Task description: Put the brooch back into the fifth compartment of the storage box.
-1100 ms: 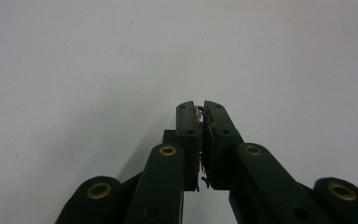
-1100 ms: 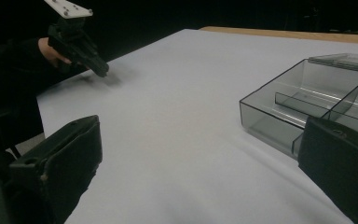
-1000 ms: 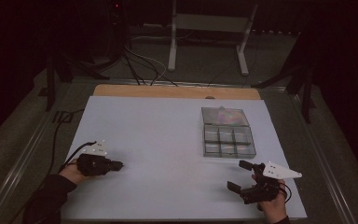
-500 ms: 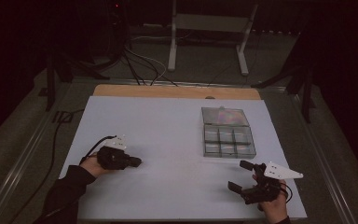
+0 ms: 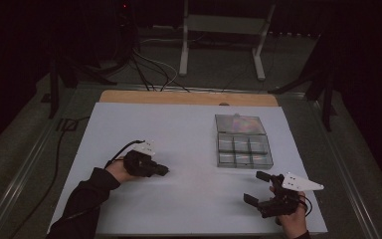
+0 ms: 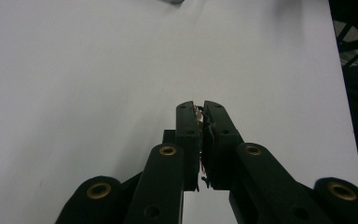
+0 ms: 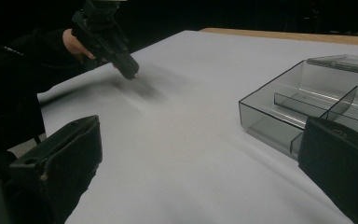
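Your left gripper (image 5: 163,170) has slid in across the white sheet (image 5: 189,134) toward the clear compartment box (image 5: 242,141), which sits untouched, well right of it. Its jaws are pressed together on something tiny; I can't tell what. The box looks light, rigid, slick: take a wall. Your right gripper (image 5: 258,187), near the box's front, gapes wide.

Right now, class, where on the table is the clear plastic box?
In the high view, the clear plastic box sits on the white table, right of centre, just beyond the right gripper.
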A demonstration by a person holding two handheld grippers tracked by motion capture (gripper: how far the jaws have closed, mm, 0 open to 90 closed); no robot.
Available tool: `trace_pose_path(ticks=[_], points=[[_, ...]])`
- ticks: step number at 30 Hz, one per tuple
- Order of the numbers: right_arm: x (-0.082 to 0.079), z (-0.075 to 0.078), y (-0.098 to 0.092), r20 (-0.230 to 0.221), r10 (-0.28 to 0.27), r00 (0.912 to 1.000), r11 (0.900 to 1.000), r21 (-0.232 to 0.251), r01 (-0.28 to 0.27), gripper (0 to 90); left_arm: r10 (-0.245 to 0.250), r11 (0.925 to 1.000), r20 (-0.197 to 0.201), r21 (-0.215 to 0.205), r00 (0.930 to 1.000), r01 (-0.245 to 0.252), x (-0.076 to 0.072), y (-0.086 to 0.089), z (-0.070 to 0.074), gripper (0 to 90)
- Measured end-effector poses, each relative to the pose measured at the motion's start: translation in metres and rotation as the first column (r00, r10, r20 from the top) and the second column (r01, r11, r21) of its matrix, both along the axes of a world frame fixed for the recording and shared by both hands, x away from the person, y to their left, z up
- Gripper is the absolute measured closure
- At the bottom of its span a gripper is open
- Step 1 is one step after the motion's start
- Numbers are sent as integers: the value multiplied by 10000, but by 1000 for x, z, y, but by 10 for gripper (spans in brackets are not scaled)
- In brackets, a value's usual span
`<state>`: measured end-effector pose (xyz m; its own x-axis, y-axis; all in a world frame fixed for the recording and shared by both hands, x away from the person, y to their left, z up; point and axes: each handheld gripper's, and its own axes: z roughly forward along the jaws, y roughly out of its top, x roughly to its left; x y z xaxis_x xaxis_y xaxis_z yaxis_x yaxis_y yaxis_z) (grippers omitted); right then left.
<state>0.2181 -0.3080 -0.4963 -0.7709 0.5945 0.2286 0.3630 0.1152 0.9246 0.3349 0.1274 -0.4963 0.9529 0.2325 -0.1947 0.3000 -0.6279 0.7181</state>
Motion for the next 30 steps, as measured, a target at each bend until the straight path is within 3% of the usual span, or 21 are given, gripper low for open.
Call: trace_pose_path(ticks=[7, 8, 14, 30], points=[[0, 0, 0, 26, 48, 10000, 10000, -53, -47, 0, -513, 9987, 5, -12, 9987, 513, 4, -27, 4, 875], [-1, 1, 0, 41, 59, 10000, 10000, -53, -59, 0, -720, 9974, -59, -82, 9974, 719, 5, -37, 5, 875], [-1, 2, -1, 49, 35, 10000, 10000, 6, -35, 0, -1168, 9930, -57, -195, 9931, 1167, 8, -60, 9, 875], [-1, 2, -1, 68, 72, 10000, 10000, 9, -72, 0, -1876, 9808, 71, -520, 9822, 1877, 22, -112, 31, 875]])
